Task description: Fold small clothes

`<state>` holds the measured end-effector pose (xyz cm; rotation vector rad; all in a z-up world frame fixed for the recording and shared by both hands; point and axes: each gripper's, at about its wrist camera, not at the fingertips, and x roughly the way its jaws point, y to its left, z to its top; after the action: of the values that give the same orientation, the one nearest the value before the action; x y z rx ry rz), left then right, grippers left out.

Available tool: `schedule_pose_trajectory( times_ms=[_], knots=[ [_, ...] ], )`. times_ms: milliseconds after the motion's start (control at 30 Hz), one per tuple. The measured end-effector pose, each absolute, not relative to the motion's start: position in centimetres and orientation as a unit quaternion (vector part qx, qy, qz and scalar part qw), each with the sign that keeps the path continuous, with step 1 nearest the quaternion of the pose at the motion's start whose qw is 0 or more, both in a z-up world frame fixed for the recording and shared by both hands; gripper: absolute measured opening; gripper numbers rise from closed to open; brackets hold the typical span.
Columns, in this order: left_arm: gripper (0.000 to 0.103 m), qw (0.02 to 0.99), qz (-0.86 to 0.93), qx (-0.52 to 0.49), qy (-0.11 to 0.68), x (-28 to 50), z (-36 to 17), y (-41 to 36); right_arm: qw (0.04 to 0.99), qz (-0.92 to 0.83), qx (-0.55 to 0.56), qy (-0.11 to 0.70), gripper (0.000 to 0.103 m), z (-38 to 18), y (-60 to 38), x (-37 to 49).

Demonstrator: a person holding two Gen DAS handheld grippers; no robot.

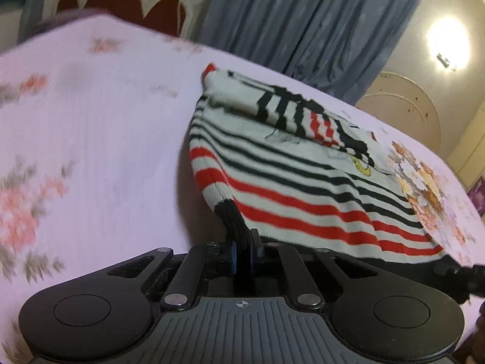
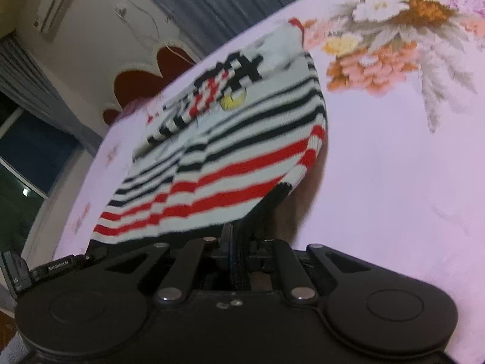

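The small knitted garment with white, red and black stripes (image 1: 291, 176) is lifted at its near edge above the pale pink bed sheet with a flower print (image 1: 91, 121), and its far part lies down on the sheet. In the left wrist view the left gripper (image 1: 244, 251) has its two fingers pressed together on the black ribbed hem of the garment, at the near left corner, so that no gap shows between them. In the right wrist view the right gripper (image 2: 239, 242) is closed in the same way on the black hem at the near right corner (image 2: 272, 200). The striped cloth hangs stretched between the two grippers and slopes away from the cameras toward the sheet. On its upper part there is a knitted pattern of black and red blocks (image 2: 212, 91) with a small yellow patch (image 2: 232, 101) beside it. A large bouquet print in orange, white and yellow (image 2: 394, 30) is on the sheet just beside the garment. Behind the bed stands a cream headboard with dark red scalloped panels (image 1: 121, 0), and a grey-blue curtain (image 1: 303, 15) hangs near it. A white air conditioner (image 2: 60, 0) is on the wall. Both views are a little blurred.
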<state>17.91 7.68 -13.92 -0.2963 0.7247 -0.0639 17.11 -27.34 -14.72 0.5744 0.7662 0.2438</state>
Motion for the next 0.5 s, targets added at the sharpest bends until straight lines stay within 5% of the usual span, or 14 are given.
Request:
schedule_pose_trajectory(
  times_ms=[200, 500],
  knots=[
    [0.006, 0.937, -0.029, -0.132, 0.321, 18.6, -11.2, 7.6, 0.896, 0.122, 0.272, 0.328, 0.006, -12.4, -27.7, 18.1],
    [0.006, 0.937, -0.045, -0.255, 0.236, 23.7, -8.5, 10.2, 0.923, 0.122, 0.245, 0.271, 0.006, -7.2, -28.3, 23.8]
  ],
)
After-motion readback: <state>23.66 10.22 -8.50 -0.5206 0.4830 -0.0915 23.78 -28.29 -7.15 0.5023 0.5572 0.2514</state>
